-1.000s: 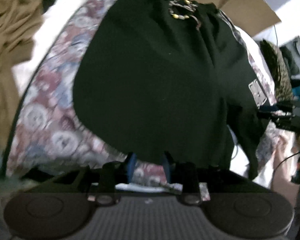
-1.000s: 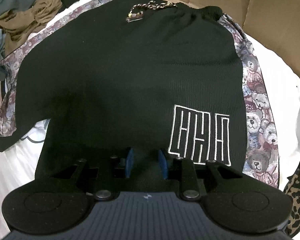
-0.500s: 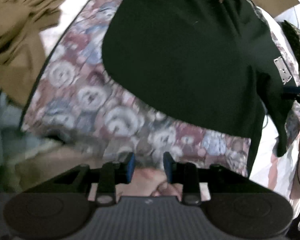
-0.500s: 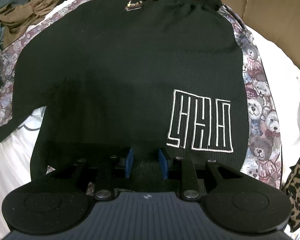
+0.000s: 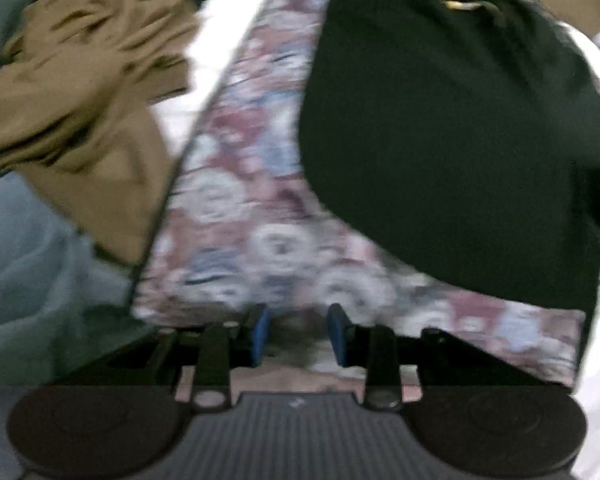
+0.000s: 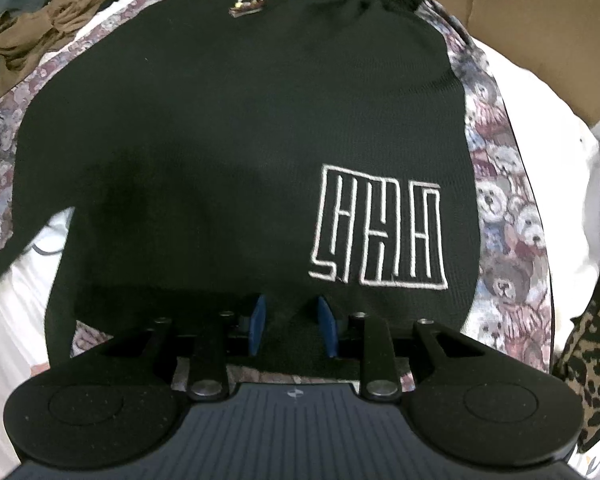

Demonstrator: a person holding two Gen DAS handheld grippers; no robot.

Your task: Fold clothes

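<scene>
1. Black knit fabric dominates both views: one black sweater (image 6: 236, 152) lies spread flat on a teddy-bear print blanket (image 6: 504, 232), collar with its chain trim at the far end, white embroidered logo (image 6: 380, 228) near the hem on the right.

2. A second ago the left gripper (image 5: 296, 334) sat at the sweater's edge; it has since swung out and down toward the left, so the sweater (image 5: 452, 128) now lies well ahead of it and to its right, and bear-print blanket (image 5: 240, 208) fills the space in front of its blue pads. Its jaws stand partly apart with nothing visibly pinched; the view is blurred with motion, so what lies under the tips cannot be told.

3. The right gripper (image 6: 292, 328) has stayed over the near hem. Its jaws are opening, with black knit lying between the pads, which do not appear to press on it.

4. For the task, this reads as a release and reposition: neither side is pinching cloth, the sweater is laid out but no fold shows yet, and the left side seems to be heading for a new grasp point, perhaps the left sleeve.

5. Count: one black sweater being worked, one patterned blanket under it, one crumpled tan garment (image 5: 80, 92) to the left, one grey-blue cloth (image 5: 28, 272) beside that, one leopard-print item (image 6: 592, 360) at the right edge, one cardboard box wall (image 6: 540, 28) behind, two grippers.
</scene>
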